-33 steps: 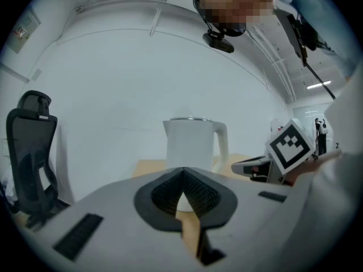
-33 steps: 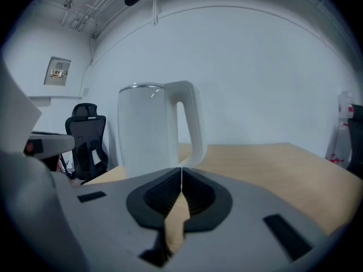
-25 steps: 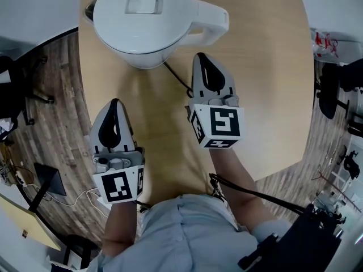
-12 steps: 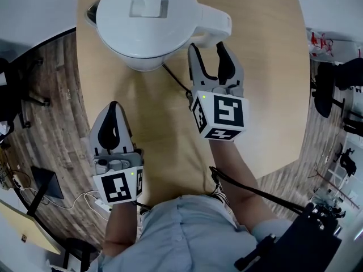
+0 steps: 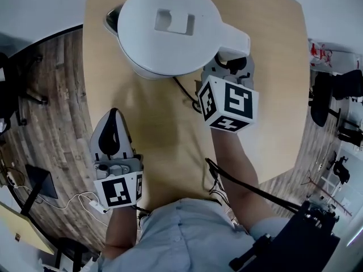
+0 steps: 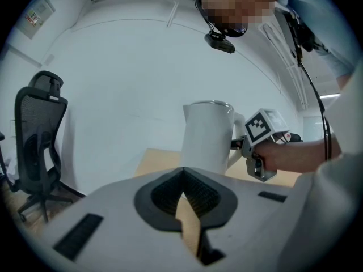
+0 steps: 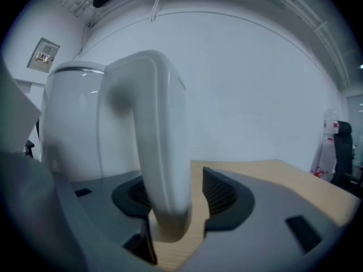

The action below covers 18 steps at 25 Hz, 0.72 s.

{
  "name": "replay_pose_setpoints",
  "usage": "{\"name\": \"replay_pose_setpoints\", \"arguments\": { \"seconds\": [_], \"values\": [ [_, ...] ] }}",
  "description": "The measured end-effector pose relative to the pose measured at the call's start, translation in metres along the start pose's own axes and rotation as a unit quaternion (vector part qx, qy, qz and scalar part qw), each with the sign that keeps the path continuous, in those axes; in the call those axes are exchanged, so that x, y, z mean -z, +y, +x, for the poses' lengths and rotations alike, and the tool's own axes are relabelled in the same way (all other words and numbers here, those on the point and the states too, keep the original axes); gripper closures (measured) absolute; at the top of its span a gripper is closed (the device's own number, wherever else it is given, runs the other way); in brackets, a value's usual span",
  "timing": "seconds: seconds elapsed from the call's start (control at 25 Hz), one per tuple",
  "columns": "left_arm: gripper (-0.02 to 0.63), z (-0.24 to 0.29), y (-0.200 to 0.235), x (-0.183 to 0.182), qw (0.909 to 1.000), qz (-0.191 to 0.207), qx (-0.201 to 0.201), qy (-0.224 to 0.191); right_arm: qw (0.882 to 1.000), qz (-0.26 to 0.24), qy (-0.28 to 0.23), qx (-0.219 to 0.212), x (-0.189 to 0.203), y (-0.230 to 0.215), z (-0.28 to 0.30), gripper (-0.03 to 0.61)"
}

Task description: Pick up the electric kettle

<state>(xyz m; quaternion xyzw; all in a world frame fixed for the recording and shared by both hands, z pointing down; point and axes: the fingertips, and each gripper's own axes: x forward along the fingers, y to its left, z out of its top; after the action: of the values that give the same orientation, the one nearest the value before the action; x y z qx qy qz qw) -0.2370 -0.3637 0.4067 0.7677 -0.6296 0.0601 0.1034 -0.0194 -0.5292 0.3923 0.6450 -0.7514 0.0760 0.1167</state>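
Change: your right gripper [image 5: 229, 64] went from closed to wide, straddling the handle [image 7: 161, 152] | kettle [image 5: 170, 30]: table's [image 5: 272, 95] far edge, unlifted | left gripper [image 5: 112, 134]: closed, empty | next: you squeeze, then lift.

Open table [image 5: 156, 126] lies before the left gripper [image 5: 115, 113]; the kettle handle [image 7: 161, 152] fills the right gripper's [image 7: 178, 196] jaws.

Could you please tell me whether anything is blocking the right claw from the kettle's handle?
Nothing visible does. The kettle's handle stands between the open jaws of the right claw, with a gap showing beside the right-hand jaw.
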Motion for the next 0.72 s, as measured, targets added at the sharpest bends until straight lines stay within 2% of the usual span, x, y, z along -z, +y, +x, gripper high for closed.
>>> {"name": "replay_pose_setpoints", "arguments": {
  "seconds": [0.12,0.36,0.56,0.72],
  "values": [
    [0.614,0.003,0.005,0.002,1.0000,-0.003,-0.002,-0.001,1.000,-0.003,-0.006,0.006,-0.003,0.002,0.005,0.378],
    [0.614,0.001,0.013,0.008,0.9999,-0.011,-0.010,0.009,0.999,-0.006,-0.029,0.033,-0.013,0.005,0.005,0.503],
    [0.614,-0.004,0.015,0.004,0.9998,-0.007,-0.016,0.006,0.998,0.014,-0.039,0.047,-0.015,0.000,0.004,0.512],
    [0.614,-0.009,0.019,0.002,0.9997,-0.004,-0.024,0.006,0.996,0.052,-0.043,0.055,-0.015,-0.007,0.010,0.500]
  ]
}}
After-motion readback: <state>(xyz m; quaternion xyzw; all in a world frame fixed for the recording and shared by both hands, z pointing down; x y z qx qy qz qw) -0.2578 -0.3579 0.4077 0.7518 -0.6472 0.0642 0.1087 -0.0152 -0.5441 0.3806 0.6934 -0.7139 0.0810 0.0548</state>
